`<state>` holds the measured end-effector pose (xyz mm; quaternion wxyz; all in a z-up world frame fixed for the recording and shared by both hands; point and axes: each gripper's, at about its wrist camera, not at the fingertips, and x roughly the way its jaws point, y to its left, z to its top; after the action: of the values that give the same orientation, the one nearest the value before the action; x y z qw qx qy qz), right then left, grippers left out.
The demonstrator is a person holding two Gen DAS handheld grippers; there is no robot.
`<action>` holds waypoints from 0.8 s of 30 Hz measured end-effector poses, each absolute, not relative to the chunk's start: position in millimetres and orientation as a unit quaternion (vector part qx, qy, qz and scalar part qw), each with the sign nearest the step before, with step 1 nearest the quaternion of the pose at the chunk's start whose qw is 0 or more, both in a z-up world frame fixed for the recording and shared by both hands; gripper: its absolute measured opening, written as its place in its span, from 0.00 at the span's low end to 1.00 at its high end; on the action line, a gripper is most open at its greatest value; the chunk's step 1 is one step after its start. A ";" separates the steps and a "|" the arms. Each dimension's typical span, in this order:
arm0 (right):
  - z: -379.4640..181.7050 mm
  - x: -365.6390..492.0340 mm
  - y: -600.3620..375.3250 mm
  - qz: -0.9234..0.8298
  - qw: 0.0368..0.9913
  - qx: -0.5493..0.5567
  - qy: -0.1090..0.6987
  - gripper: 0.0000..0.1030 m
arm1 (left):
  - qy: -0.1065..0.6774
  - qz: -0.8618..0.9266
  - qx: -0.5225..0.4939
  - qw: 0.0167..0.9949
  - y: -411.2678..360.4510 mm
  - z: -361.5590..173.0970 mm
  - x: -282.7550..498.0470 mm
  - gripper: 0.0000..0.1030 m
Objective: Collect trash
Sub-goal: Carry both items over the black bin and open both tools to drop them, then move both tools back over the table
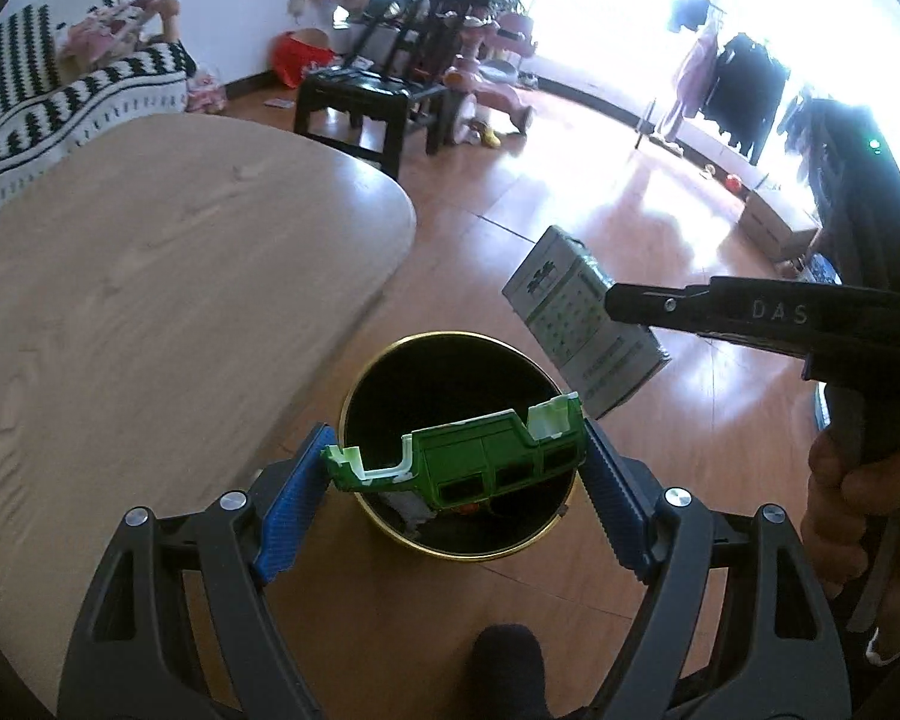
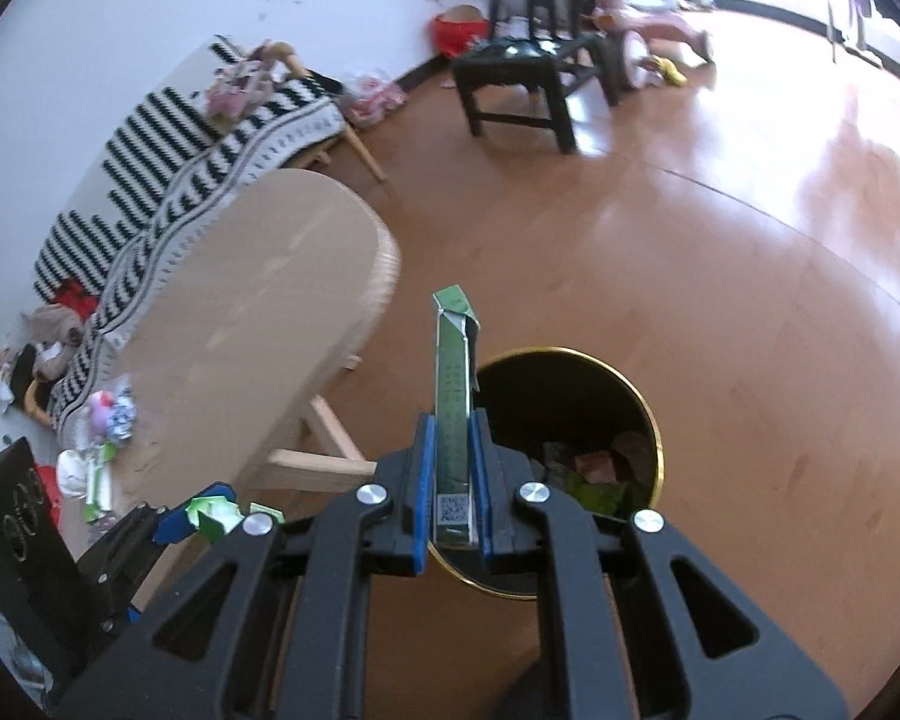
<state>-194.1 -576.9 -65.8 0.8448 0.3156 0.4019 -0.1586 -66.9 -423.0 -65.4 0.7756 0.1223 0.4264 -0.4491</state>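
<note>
A black bin with a gold rim (image 1: 486, 557) stands on the wooden floor, with trash (image 2: 594, 468) inside it. My left gripper (image 1: 456, 456) is shut on a torn green box (image 1: 480, 462), held endwise between the blue pads above the bin's mouth. My right gripper (image 2: 452, 420) is shut on a flattened carton (image 2: 451, 360), seen edge-on and standing upright over the bin rim (image 2: 648, 402). In the left wrist view that carton (image 1: 570, 312) is grey-white with green print and hangs to the right of the bin, in the right gripper (image 1: 615, 306). The left gripper (image 2: 204, 519) shows at lower left in the right wrist view.
A light oval wooden table (image 1: 150, 300) stands just left of the bin. Behind it are a sofa with a black-and-white striped blanket (image 2: 168, 168) and a black chair (image 1: 360, 102). Toys and clutter lie on the floor by the sofa (image 2: 102, 420). A hand (image 1: 846, 510) grips the right gripper's handle.
</note>
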 end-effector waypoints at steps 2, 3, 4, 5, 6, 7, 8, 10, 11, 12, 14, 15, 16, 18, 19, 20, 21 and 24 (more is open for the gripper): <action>-73.4 -192.8 -580.3 -0.161 0.839 0.321 0.408 0.12 | 0.432 -0.448 0.127 0.772 -431.4 -72.7 -65.2 0.76; -76.4 -192.5 -581.6 -0.162 0.838 0.320 0.411 0.12 | 0.436 -0.448 0.129 0.770 -434.8 -76.2 -63.6 0.76; -78.1 -192.2 -582.3 -0.161 0.838 0.319 0.412 0.12 | 0.439 -0.449 0.130 0.768 -437.1 -78.8 -62.1 0.76; -77.8 -191.1 -581.9 -0.161 0.838 0.318 0.412 0.12 | 0.439 -0.448 0.132 0.767 -438.0 -80.4 -62.3 0.76; -77.4 -189.5 -579.8 -0.162 0.838 0.319 0.412 0.12 | 0.439 -0.447 0.134 0.768 -438.9 -81.3 -62.0 0.76; -77.5 -188.7 -579.7 -0.161 0.838 0.318 0.412 0.12 | 0.438 -0.447 0.136 0.768 -440.6 -83.0 -61.2 0.76; -77.6 -187.8 -579.4 -0.162 0.839 0.318 0.412 0.12 | 0.439 -0.446 0.137 0.767 -442.2 -83.8 -61.0 0.76; -76.6 -186.0 -578.6 -0.162 0.839 0.317 0.411 0.12 | 0.442 -0.447 0.136 0.766 -444.5 -86.1 -59.0 0.76; -76.6 -186.2 -578.9 -0.162 0.839 0.317 0.412 0.12 | 0.442 -0.446 0.136 0.766 -445.9 -86.7 -60.7 0.76; -77.4 -185.9 -578.8 -0.162 0.838 0.317 0.413 0.12 | 0.441 -0.446 0.138 0.766 -446.6 -87.4 -60.4 0.76; -76.9 -186.1 -579.1 -0.164 0.837 0.319 0.413 0.12 | 0.439 -0.446 0.139 0.768 -447.3 -88.9 -61.9 0.76; -76.7 -185.4 -579.2 -0.164 0.837 0.319 0.413 0.12 | 0.439 -0.445 0.140 0.767 -448.9 -89.9 -62.1 0.76; -76.6 -185.4 -578.9 -0.165 0.836 0.320 0.413 0.12 | 0.440 -0.445 0.141 0.767 -451.2 -90.8 -61.8 0.76; -77.4 -185.6 -580.3 -0.166 0.835 0.322 0.413 0.12 | 0.439 -0.448 0.144 0.765 -455.2 -93.3 -62.8 0.77; -78.1 -185.8 -581.5 -0.167 0.834 0.327 0.412 0.13 | 0.440 -0.451 0.149 0.763 -458.1 -95.3 -64.1 0.77; -79.3 -186.1 -583.7 -0.166 0.832 0.332 0.412 0.14 | 0.440 -0.450 0.153 0.762 -459.2 -97.0 -67.1 0.78; -80.4 -186.8 -586.1 -0.165 0.830 0.339 0.411 0.22 | 0.441 -0.450 0.156 0.761 -461.1 -98.3 -67.9 0.80; -79.2 -189.5 -590.1 -0.170 0.831 0.344 0.404 0.72 | 0.441 -0.450 0.157 0.761 -463.6 -100.3 -70.3 0.89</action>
<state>-189.5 -590.1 -79.2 0.8306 0.3440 0.4036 -0.1700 -70.3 -463.6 -100.3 0.7606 0.1572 0.4412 -0.4496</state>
